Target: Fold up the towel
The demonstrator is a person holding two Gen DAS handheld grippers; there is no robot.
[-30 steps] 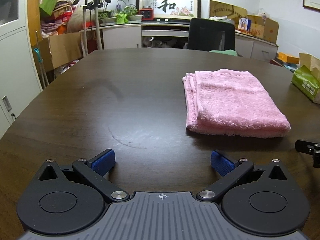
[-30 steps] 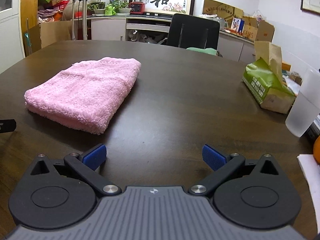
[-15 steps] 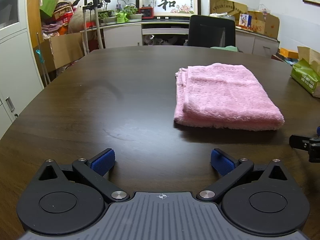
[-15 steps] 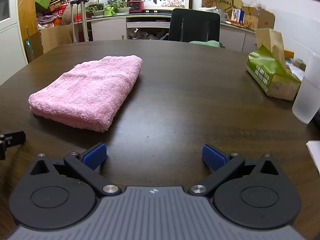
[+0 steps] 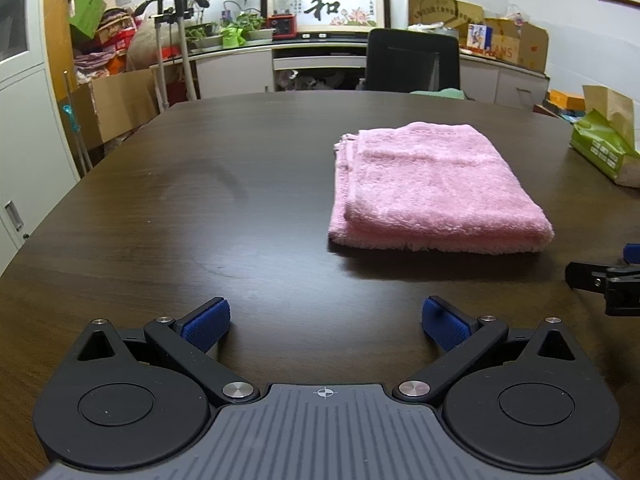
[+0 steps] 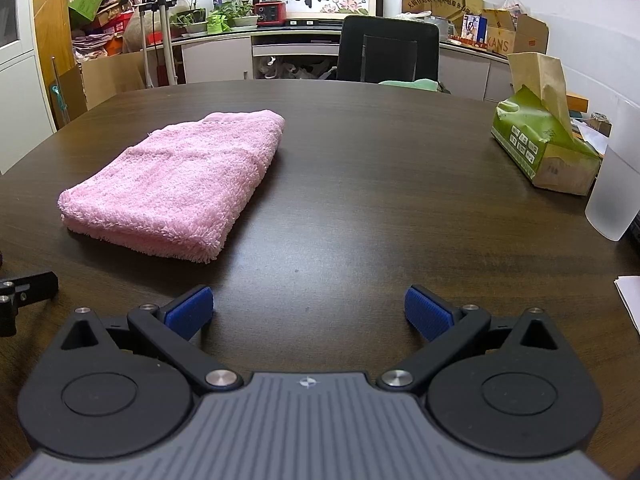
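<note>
Both the left tongs [image 5: 325,322] and right tongs [image 6: 308,312] hang spread and empty short of the folded pink towel [image 5: 430,190] on the desk [image 5: 200,208], folding apparently finished, withdrawal likely next.

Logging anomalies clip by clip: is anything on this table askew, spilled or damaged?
Nothing stands out. The pink terry towel lies folded flat on the dark wooden table, its layered edges slightly uneven along the left side. Both tongs, left and right, are open and apart from it. The green tissue pack looks intact.
</note>
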